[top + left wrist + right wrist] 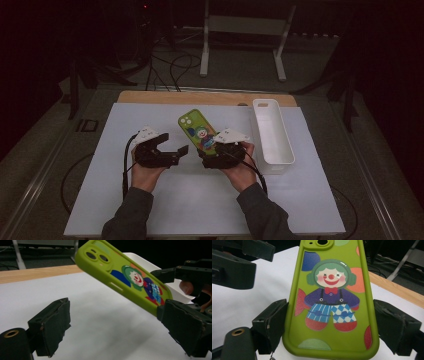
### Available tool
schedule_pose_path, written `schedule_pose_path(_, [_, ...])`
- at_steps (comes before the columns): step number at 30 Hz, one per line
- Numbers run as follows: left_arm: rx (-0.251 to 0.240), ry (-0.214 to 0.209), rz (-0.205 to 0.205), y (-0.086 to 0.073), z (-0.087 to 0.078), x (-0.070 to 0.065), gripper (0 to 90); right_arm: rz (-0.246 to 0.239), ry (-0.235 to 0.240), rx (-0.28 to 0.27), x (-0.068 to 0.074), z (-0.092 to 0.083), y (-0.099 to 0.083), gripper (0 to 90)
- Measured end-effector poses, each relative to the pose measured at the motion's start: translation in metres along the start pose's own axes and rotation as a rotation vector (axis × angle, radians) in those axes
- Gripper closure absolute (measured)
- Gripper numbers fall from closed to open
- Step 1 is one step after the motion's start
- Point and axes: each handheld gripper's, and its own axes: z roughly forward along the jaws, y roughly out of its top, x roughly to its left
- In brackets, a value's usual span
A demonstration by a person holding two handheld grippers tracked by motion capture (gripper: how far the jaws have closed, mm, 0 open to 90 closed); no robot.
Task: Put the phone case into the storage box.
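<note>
White sheeting covers the table (pixel 165 210), with a strip of bare wood along its far edge. At about two o'clock from the sheet's middle lies a long white tray (pixel 272 131), with nothing visible in it. Near the centre, the green phone case (pixel 199 131) printed with a clown is clamped across its lower end by the right gripper (pixel 209 150), its camera end pointing to roughly eleven o'clock, raised off the sheet. At nine o'clock from it, the left gripper (pixel 173 145) stands released, jaws apart with nothing between them.

So the case is lifted and held; judging by the layout, carrying it to the tray at three o'clock and setting it in is probably what remains.

From the left gripper's camera the case's tilt above the sheet and its side buttons are plain, which the overhead picture flattens. The right gripper's camera shows both pads (pixel 270 322) pressed against the case's edges.
</note>
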Motion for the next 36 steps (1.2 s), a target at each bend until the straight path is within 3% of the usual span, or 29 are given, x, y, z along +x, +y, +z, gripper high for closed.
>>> schedule_pose_path(19, [-0.005,0.004,-0.028,0.006,0.01,-0.006,16.7,-0.008,0.016,-0.021,0.004,0.0,0.0,15.4])
schedule_pose_path(25, [-0.003,0.013,-0.055,0.007,0.014,-0.007,20.5,-0.013,0.022,-0.031,0.005,-0.001,0.001,15.5])
schedule_pose_path(36, [-0.014,-0.031,-0.091,0.008,0.017,-0.006,28.1,-0.027,0.039,-0.049,0.009,-0.002,0.001,15.5])
